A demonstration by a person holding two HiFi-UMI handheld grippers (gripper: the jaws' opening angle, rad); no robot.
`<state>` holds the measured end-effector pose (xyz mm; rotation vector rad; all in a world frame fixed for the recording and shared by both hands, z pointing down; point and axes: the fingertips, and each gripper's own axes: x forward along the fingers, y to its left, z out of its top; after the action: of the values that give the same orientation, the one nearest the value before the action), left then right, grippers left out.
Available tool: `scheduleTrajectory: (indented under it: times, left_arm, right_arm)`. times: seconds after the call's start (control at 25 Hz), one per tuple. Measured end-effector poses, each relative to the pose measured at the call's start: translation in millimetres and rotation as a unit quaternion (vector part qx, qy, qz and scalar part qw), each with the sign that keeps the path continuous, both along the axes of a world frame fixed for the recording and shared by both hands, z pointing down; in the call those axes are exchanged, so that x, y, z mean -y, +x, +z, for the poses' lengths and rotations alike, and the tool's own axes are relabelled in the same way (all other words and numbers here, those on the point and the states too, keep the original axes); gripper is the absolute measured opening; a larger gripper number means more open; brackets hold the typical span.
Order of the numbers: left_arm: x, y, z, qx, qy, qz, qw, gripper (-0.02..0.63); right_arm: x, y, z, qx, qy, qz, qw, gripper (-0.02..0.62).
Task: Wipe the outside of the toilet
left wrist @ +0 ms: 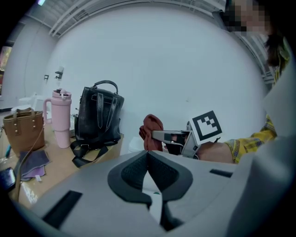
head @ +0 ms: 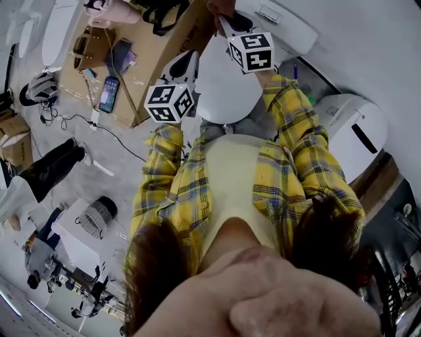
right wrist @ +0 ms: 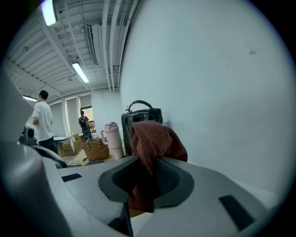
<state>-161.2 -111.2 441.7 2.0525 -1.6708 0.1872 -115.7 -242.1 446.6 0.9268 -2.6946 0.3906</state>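
In the head view a white toilet point(head: 223, 85) with its lid down stands in front of me, its tank point(head: 283, 23) against the wall. My right gripper point(head: 231, 25) point(right wrist: 145, 159) is held over the toilet's far end, shut on a reddish-brown cloth point(right wrist: 155, 139) point(head: 220, 6) that bunches above its jaws. The left gripper view shows that same cloth point(left wrist: 151, 129) held up against the white wall. My left gripper point(head: 185, 64) point(left wrist: 148, 155) hovers at the toilet's left side. Its jaws are pressed together with nothing between them.
A low brown table point(head: 151, 59) at the left carries a black bag point(left wrist: 97, 115), a pink tumbler point(left wrist: 61, 118), a brown handbag point(left wrist: 21, 129) and a phone point(head: 108, 94). A second white toilet point(head: 355, 128) stands at the right. Cables point(head: 99, 125) lie on the floor.
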Motion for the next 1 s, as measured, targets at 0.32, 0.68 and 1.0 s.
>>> scheduleTrajectory:
  times: [0.32,0.68,1.0]
  left_arm:
    - [7,-20,10,0.0,-0.016,-0.003,0.9999,0.008]
    - [10,-15,13,-0.001,-0.021,0.017,0.9996,0.008]
    - [11,10,13,-0.002,-0.022,0.055,0.9982,0.008]
  right_arm:
    - [40,-23,33,-0.026,-0.011,-0.017,0.999,0.091]
    - [47,25,81,-0.086,-0.099,0.057,0.99,0.091]
    - [42,80,83,-0.085,-0.116,0.122,0.982,0.091]
